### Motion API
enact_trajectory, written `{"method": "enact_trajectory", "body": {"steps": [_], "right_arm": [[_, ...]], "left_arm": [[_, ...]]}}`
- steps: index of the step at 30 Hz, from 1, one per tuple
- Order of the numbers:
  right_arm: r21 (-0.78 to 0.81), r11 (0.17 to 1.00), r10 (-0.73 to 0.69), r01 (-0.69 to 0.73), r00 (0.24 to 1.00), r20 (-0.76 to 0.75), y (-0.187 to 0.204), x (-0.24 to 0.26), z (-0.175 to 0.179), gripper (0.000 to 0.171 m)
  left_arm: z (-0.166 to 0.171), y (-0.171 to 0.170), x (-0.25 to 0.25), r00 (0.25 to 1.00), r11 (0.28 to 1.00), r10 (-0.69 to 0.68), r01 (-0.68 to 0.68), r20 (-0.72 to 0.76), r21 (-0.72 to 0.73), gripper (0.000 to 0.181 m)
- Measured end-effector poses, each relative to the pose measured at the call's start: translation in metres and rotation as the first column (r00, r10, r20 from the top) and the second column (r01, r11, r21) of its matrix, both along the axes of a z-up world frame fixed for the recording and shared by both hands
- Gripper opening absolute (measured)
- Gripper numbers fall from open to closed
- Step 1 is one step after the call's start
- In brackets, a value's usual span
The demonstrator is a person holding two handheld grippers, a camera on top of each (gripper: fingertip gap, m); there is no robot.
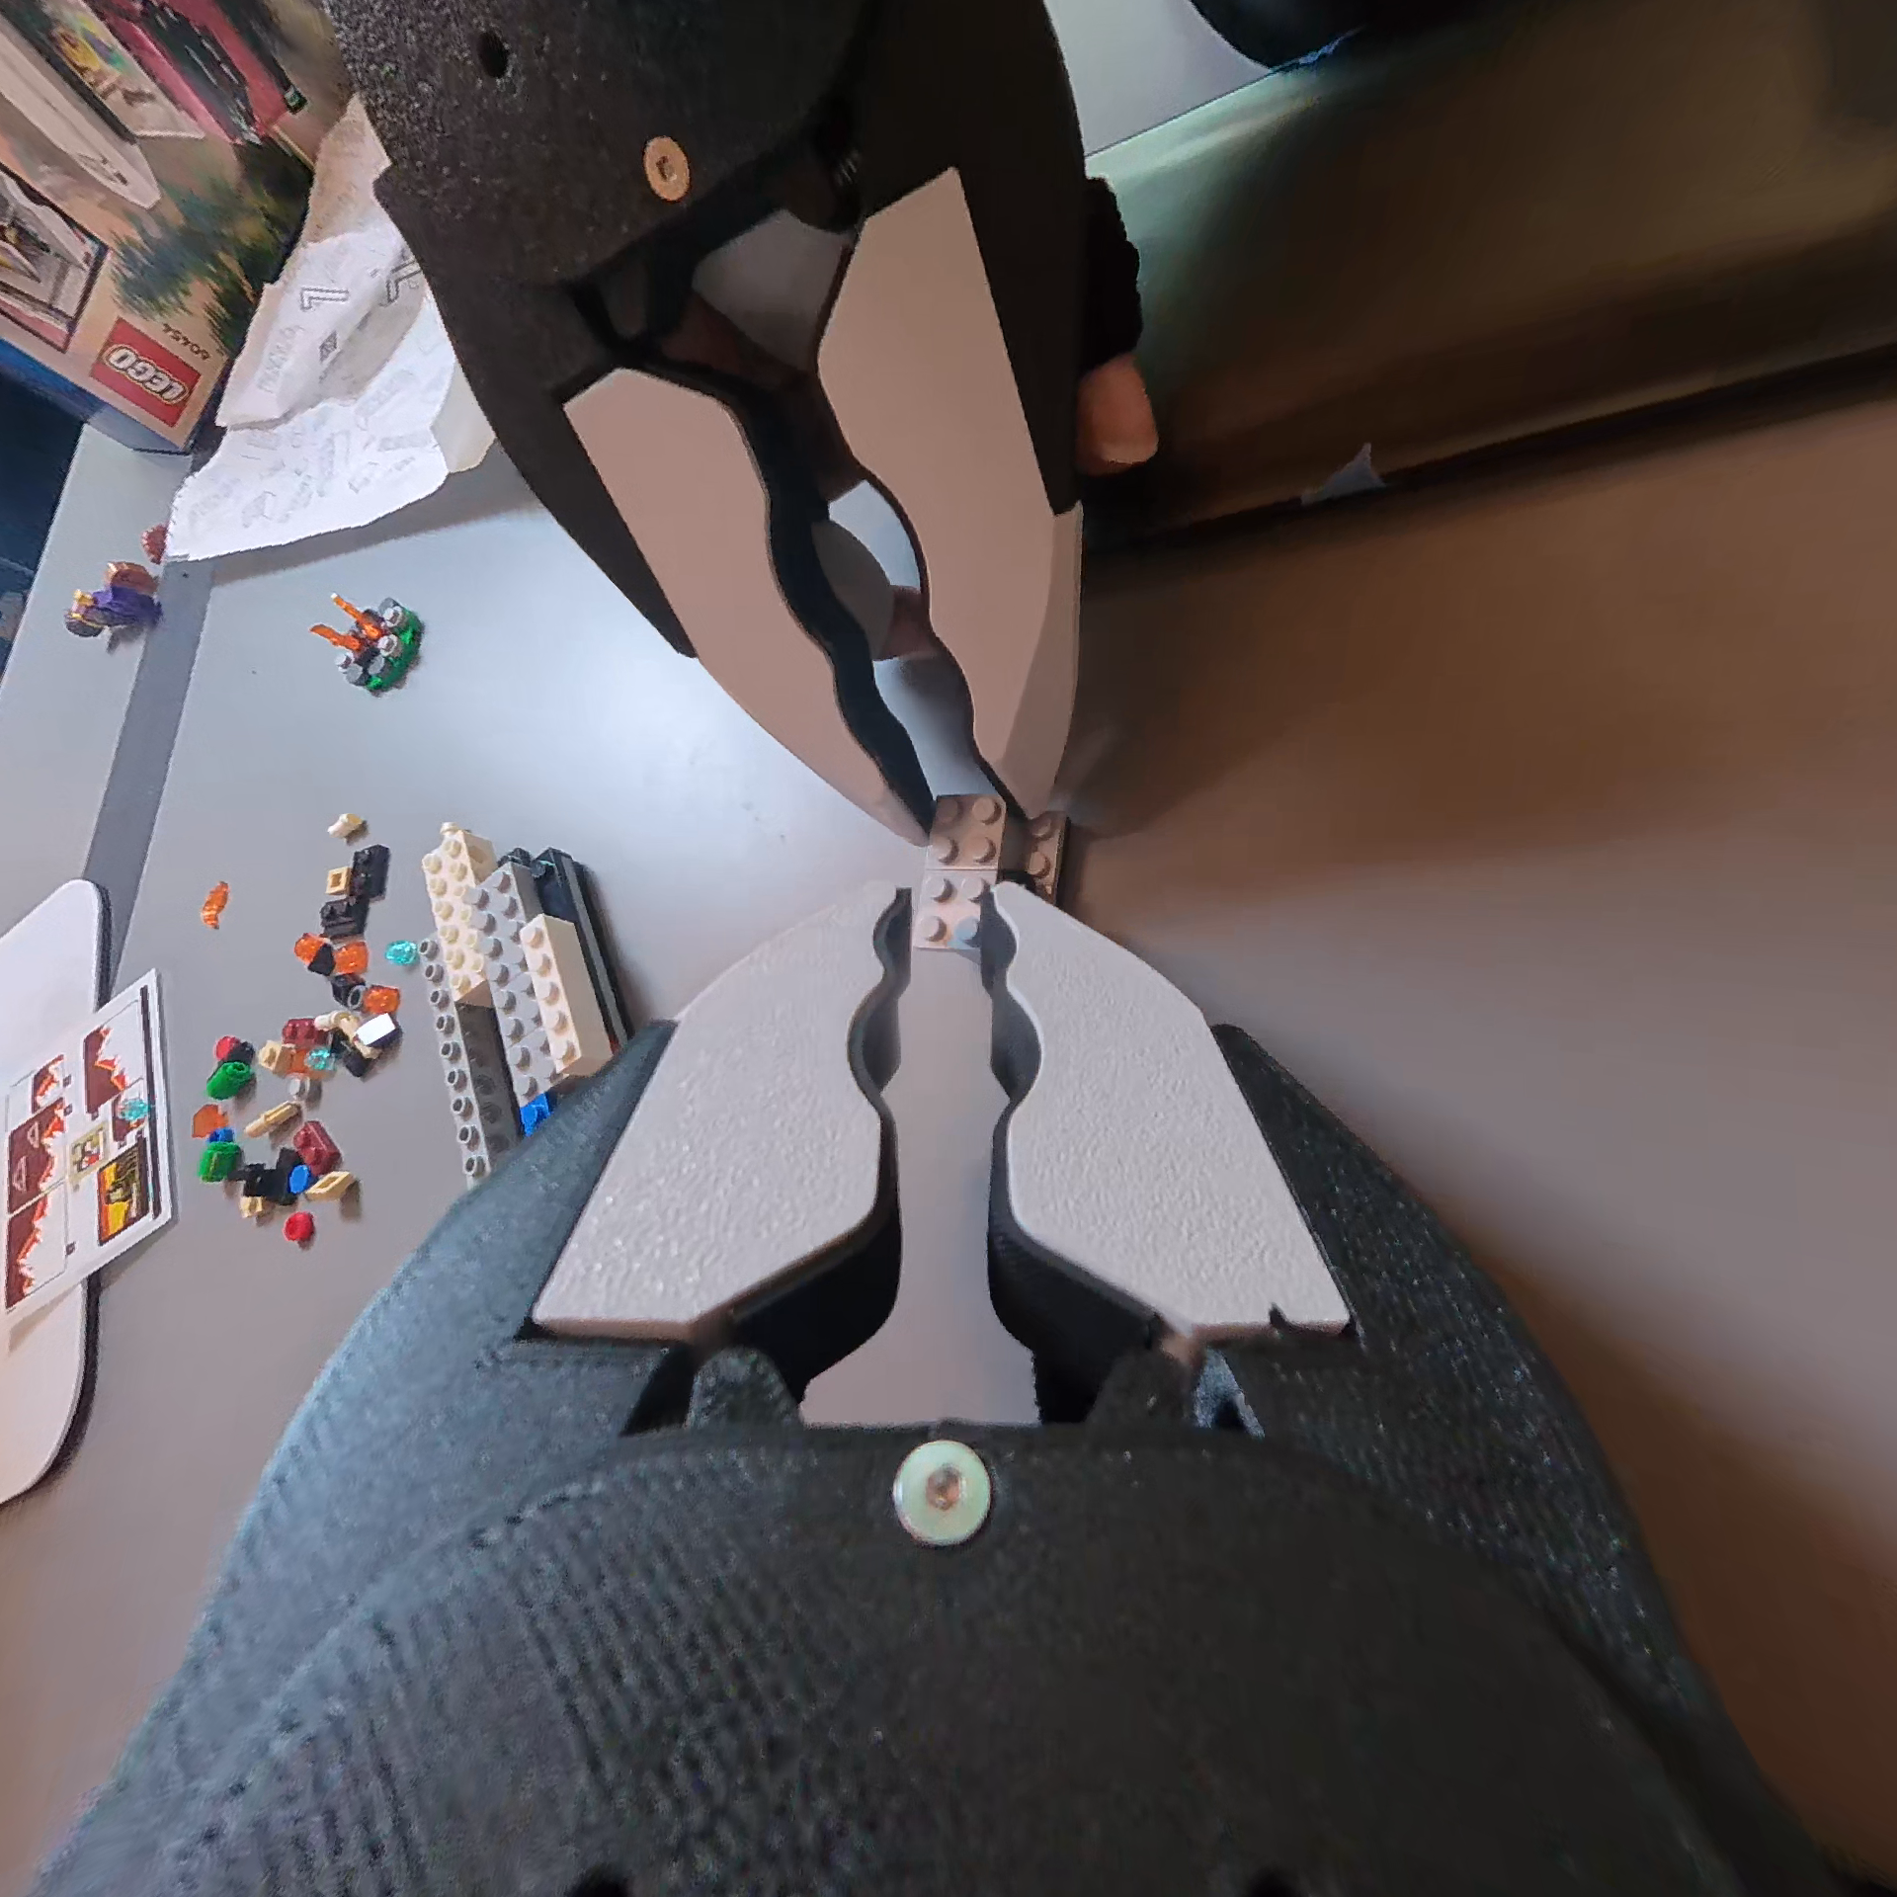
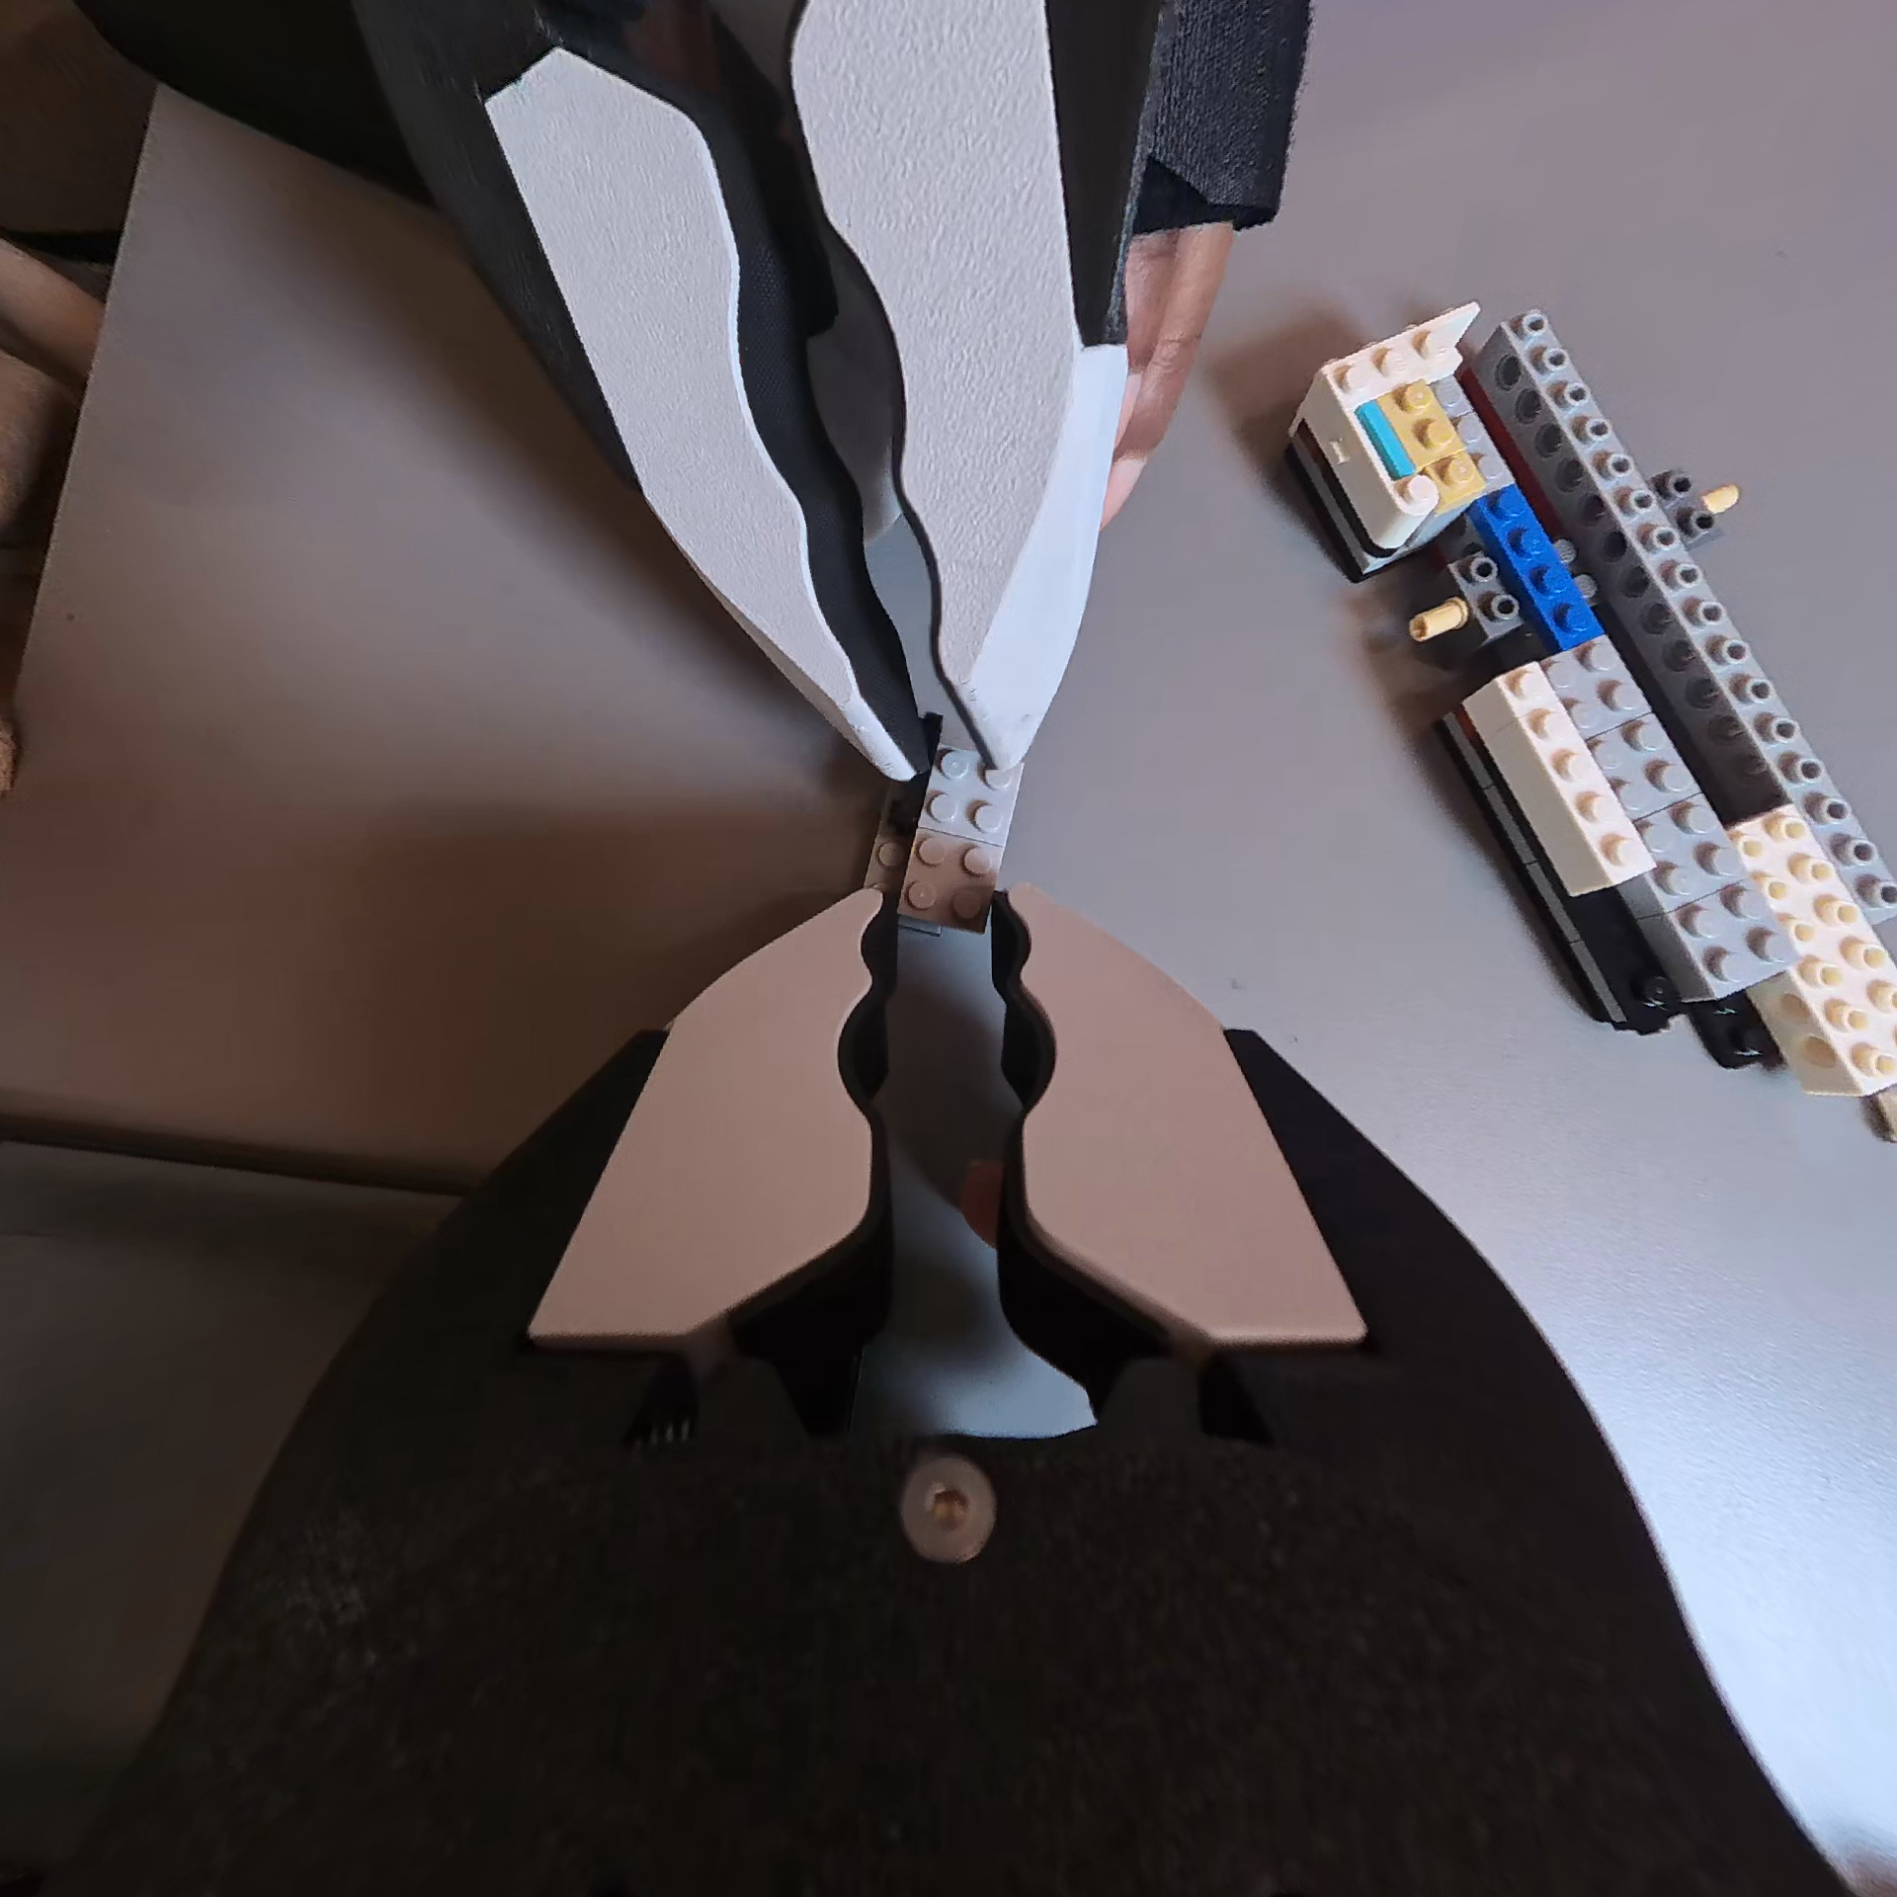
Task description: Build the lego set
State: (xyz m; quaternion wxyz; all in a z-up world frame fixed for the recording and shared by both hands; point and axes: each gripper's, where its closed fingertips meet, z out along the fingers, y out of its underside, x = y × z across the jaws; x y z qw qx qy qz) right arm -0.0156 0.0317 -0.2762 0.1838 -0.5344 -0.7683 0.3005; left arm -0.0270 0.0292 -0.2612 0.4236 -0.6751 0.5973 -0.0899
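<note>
A small grey brick assembly (image 1: pixel 957 873) of two studded 2x2 pieces side by side is held in the air between both grippers, near the table's edge. My left gripper (image 1: pixel 950 905) is shut on its near end. My right gripper (image 1: pixel 962 808) reaches in from above in this view and is shut on the far end. In the right wrist view the same grey assembly (image 2: pixel 955 844) sits between my right gripper (image 2: pixel 944 905) at the bottom and my left gripper (image 2: pixel 952 758) at the top. A darker grey piece (image 2: pixel 885 852) shows beside and below it.
A long partly built model (image 1: pixel 524 985) (image 2: pixel 1642 739) of grey, tan, black and blue bricks lies on the grey table (image 1: pixel 616 667). Loose small pieces (image 1: pixel 298 1047), a sticker sheet (image 1: pixel 87 1139), a small green and orange build (image 1: pixel 375 642), crumpled paper (image 1: pixel 328 390) and the set's box (image 1: pixel 113 205) lie beyond it. My left and right fingertips are right by each other.
</note>
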Motion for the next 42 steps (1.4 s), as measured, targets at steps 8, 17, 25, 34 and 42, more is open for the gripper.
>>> {"method": "enact_trajectory", "body": {"steps": [8,17,25,34,42], "right_arm": [[-0.018,1.000,-0.004,0.003,1.000,-0.010,0.001,0.000,0.001,0.017],[-0.174,0.984,-0.034,0.026,0.998,-0.045,0.004,0.003,0.008,0.017],[-0.284,0.959,-0.036,0.017,0.998,-0.060,0.002,0.005,0.012,0.017],[-0.356,0.934,-0.035,0.006,0.997,-0.075,0.000,0.006,0.016,0.017],[-0.370,0.929,-0.025,-0.005,0.997,-0.075,-0.003,0.006,0.016,0.017]], "left_arm": [[0.003,-0.008,-0.015,1.000,0.997,-0.011,0.013,0.016,-0.082,0.022],[0.008,-0.011,-0.010,0.993,0.981,-0.104,0.113,-0.063,0.160,0.018],[0.002,-0.007,-0.004,0.985,0.951,-0.115,0.147,-0.131,0.271,0.018],[0.003,-0.007,-0.001,0.981,0.933,-0.118,0.164,-0.156,0.320,0.013],[0.006,-0.008,0.000,0.981,0.929,-0.122,0.165,-0.148,0.332,0.008]]}}
